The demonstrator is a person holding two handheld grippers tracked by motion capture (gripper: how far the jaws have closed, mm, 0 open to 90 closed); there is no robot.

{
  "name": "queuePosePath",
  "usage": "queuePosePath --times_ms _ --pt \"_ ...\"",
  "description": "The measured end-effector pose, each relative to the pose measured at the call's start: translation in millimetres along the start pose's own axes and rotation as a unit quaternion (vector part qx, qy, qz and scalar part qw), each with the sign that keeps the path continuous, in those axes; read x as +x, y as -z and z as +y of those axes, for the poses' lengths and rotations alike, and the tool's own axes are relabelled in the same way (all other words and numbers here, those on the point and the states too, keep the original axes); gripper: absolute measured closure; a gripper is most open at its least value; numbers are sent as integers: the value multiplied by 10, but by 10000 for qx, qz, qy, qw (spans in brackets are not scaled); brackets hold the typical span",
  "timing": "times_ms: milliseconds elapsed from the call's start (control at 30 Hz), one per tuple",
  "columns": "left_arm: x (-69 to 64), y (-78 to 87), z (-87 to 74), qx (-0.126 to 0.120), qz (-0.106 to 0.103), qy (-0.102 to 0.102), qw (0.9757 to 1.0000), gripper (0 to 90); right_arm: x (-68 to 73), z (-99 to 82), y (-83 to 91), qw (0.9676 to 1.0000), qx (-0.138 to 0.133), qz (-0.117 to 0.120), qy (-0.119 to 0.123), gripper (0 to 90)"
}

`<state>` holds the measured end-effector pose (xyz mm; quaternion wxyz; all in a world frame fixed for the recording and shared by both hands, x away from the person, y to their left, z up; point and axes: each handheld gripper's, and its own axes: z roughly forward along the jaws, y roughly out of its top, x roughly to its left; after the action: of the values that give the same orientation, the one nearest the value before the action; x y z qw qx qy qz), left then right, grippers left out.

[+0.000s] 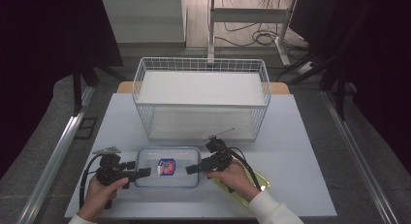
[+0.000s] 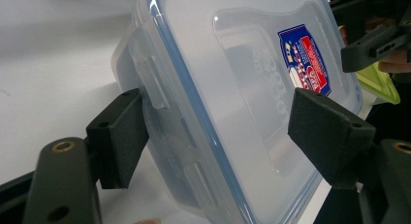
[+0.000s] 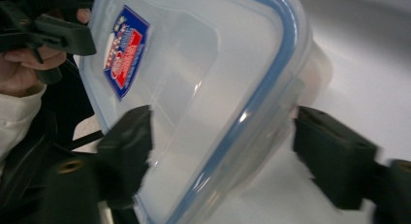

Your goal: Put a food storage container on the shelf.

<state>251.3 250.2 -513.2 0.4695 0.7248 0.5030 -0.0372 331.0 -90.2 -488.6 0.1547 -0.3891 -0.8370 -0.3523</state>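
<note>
Lower centre of the high view: a clear plastic container [image 1: 150,161] with a blue-rimmed lid and a red and blue label [image 1: 166,167], flat on the white table [image 1: 291,136], just in front of a white wire basket [image 1: 201,69] in the upper middle of the frame. Left gripper [image 1: 140,173] at the container's left end, held in the left hand [image 1: 99,192] at lower left; right gripper [image 1: 194,168] at its right end, held in the right hand [image 1: 235,178] at lower centre right, above a yellow-green flat piece [image 1: 259,180] on the table. In the left gripper view, left gripper [image 2: 228,132] with jaws wide, astride the container [image 2: 232,88]: lower-left jaw against a side clip, lower-right jaw over the lid below the label [image 2: 305,59], no squeeze visible; the other gripper and the yellow-green piece [image 2: 378,83] at the right edge. In the right gripper view, right gripper [image 3: 218,151] likewise wide, astride the container [image 3: 194,88]: lower-left jaw over the lid, lower-right jaw a little clear of the side clip, nothing clamped; label [image 3: 123,49] at upper left, with the other gripper beside it.
</note>
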Motion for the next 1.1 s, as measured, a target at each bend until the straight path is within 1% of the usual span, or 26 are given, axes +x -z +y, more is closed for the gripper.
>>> queuePosePath --times_ms 33,67,100,133,200,300,367,467,533,600,633,867,1000,1067,1100 --pt "-2 -1 0 1 5 8 10000 236 17 -22 59 10000 2 -5 44 351" --pt "-3 -2 -1 -3 7 19 10000 236 15 -29 71 10000 -13 2 60 386" --pt "-5 -3 -3 -19 8 27 10000 236 20 -44 97 10000 -31 10 53 416" --pt "-17 1 -3 -17 38 2 10000 237 18 -58 116 10000 -62 16 54 429" --pt "-29 5 -8 -23 62 -16 10000 237 7 -82 124 9998 -172 74 -56 449" --pt "-41 12 -8 -21 84 -25 10000 240 6 -105 131 9995 -264 89 -172 462" --pt "-53 22 -14 -42 101 -46 9999 246 23 -118 136 9993 -308 56 -182 468" --pt "-81 39 -24 -43 148 -139 9998 252 47 -138 149 9992 -359 36 -194 484" --pt "-101 45 -32 -63 188 -127 9997 254 54 -149 154 9989 -399 40 -239 490" --pt "-114 58 -35 -110 209 -79 9997 269 72 -164 161 9988 -433 13 -234 497" --pt "-117 61 -35 -121 209 -95 9997 276 84 -172 165 9987 -450 -6 -221 501" --pt "-164 80 -43 -128 287 -225 9993 285 98 -223 191 9981 -564 38 -244 523" --pt "-219 100 -42 -150 371 -324 9987 287 127 -245 204 9980 -609 -26 -191 528" --pt "-248 110 -37 -203 405 -362 9983 295 144 -254 225 9975 -676 -61 -218 544" --pt "-257 114 -33 -211 422 -409 9981 299 150 -253 245 9969 -760 -95 -180 566"
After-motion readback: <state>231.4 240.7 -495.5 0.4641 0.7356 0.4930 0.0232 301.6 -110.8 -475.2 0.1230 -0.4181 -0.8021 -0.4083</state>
